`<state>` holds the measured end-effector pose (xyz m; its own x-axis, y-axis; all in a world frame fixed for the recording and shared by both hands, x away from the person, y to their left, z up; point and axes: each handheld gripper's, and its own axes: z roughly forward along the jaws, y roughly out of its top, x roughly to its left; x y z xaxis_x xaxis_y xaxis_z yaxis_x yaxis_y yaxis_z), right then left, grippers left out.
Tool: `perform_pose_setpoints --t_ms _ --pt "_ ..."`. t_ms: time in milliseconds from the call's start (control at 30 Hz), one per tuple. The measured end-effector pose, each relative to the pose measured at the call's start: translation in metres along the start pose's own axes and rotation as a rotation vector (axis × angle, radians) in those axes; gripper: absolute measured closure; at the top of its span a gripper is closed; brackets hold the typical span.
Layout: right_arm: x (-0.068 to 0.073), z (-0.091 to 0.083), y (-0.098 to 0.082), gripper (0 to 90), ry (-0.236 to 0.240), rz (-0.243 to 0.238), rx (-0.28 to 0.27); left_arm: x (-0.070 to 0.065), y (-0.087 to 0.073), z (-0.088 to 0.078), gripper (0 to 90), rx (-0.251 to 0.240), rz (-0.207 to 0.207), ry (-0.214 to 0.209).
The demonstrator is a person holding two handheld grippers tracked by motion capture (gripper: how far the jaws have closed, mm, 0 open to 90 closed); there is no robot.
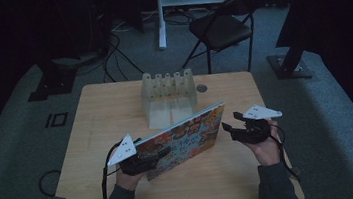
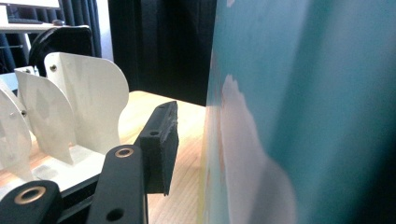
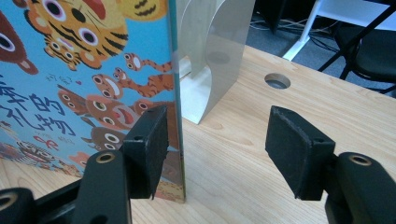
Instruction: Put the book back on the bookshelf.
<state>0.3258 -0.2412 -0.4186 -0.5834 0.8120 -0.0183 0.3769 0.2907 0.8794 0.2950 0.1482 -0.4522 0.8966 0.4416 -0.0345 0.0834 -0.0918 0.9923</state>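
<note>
While the picture book stands on its edge on the wooden bench, tilted, the left claw is at its left end. In the left gripper view one black jaw stands apart from the blue cover, with a gap of bench between them; the other jaw is hidden behind the book, so I cannot tell if the pads press on it. The right claw is just beside the right end of the book, and its jaws stand apart. In the right gripper view the left jaw is in front of the cover with the tigers, and the right jaw is over bare wood. Behind the book stands a white rack with upright dividers, near the round hole in the bench.
</note>
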Motion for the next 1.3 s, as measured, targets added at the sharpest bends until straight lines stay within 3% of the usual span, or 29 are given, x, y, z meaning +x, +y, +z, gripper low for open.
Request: perform_pose_setpoints --t_ms 200,400,733,933,1100,1300 --pt "-0.001 0.001 -0.001 38.5 0.000 0.002 0.003 -0.002 -0.005 0.001 50.7 -0.007 0.024 0.027" --pt "-0.003 0.003 -0.003 38.4 -0.004 0.005 0.008 0.001 -0.014 0.003 50.5 -0.017 -0.002 0.028" --pt "-0.004 0.003 -0.006 38.4 -0.013 0.008 0.018 -0.006 -0.022 0.004 60.2 -0.017 0.025 0.039" --pt "-0.007 0.007 -0.012 38.2 -0.026 0.016 0.038 -0.004 -0.028 0.005 65.9 -0.017 0.000 0.014" --pt "-0.009 0.009 -0.017 37.7 -0.043 0.013 0.045 -0.005 -0.030 0.005 59.1 -0.008 -0.004 0.038" --pt "-0.014 0.011 -0.025 37.4 -0.052 0.019 0.068 -0.007 -0.032 0.006 59.1 -0.006 0.005 0.040"
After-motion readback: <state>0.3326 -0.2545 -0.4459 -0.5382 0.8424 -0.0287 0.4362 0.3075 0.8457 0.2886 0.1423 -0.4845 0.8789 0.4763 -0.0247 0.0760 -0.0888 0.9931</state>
